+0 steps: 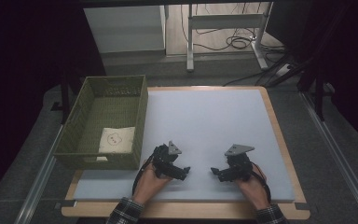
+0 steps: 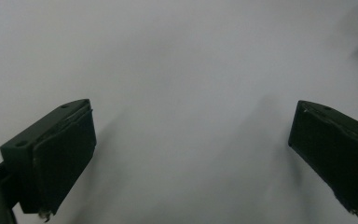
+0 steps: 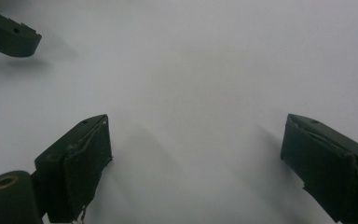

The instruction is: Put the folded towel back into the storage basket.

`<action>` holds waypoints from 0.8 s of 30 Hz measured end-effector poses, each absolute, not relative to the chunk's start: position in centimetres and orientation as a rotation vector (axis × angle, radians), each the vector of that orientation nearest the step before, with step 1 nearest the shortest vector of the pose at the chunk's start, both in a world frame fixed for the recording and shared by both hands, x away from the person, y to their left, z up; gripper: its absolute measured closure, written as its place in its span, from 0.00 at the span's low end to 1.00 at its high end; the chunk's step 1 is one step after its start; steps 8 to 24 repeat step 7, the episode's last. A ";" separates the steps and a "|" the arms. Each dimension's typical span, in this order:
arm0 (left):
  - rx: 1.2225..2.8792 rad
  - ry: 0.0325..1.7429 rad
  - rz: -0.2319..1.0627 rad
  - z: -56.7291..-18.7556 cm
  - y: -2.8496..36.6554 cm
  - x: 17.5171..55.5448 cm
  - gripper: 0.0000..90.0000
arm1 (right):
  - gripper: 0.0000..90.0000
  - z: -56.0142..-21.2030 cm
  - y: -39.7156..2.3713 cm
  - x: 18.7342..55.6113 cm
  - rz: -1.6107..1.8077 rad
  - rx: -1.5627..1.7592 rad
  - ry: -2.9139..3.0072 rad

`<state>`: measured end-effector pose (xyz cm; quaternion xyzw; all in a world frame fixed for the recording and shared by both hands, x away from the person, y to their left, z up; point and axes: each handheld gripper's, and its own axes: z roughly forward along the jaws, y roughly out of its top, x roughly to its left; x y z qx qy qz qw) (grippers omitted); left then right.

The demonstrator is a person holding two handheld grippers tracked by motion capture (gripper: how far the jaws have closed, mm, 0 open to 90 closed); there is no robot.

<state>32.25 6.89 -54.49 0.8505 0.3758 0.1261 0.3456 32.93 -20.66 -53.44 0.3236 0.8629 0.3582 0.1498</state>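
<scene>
White foam mat bare betw. both black two-jaw tools: left gripper & right gripper rest low, tips facing, jaws wide, holding nothing. Folded cream cloth lies in olive woven basket at left, likely stowed.

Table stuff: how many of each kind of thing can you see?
Black grippers: 2, left gripper and right gripper, both open
Green basket: 1
White cloth in the basket: 1
White mat: 1
Total: 5
</scene>
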 end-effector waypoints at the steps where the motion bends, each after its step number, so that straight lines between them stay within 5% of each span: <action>1: 2.205 0.967 0.329 -54.6 7.0 32.2 0.00 | 0.09 -53.5 -20.5 32.9 1.013 0.926 2.478; 24: 2.208 0.962 0.339 -54.6 6.9 32.2 0.00 | 0.09 -53.5 -20.5 32.8 1.006 0.921 2.478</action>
